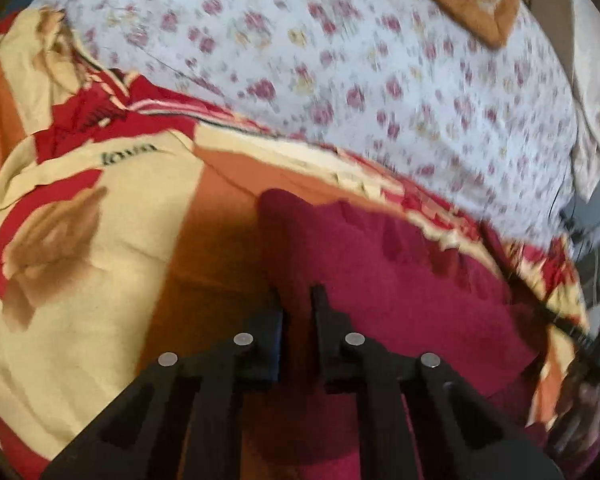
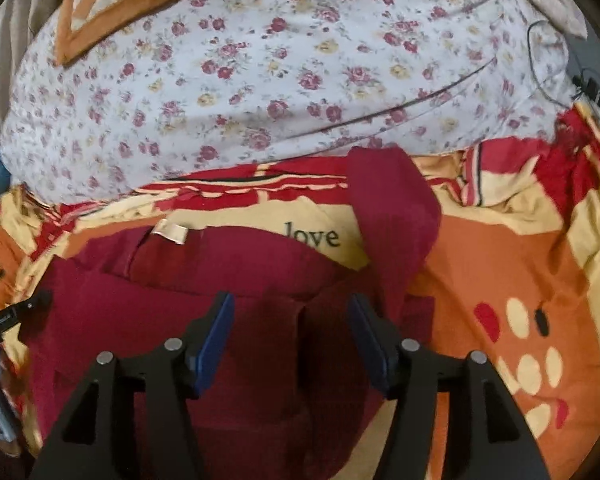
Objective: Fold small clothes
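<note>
We tilt both grippers steeply down: left gripper (image 1: 298, 292) pinches the maroon garment (image 1: 380, 280); right gripper (image 2: 290, 312) hangs wide above it.

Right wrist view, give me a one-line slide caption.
Open right gripper poised over a maroon garment spread on a patterned blanket printed "love".

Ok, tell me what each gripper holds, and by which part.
Left gripper: jaws shut over the dark red knit garment; blur hides any pinch. Right gripper: jaws open, holding nothing.
</note>
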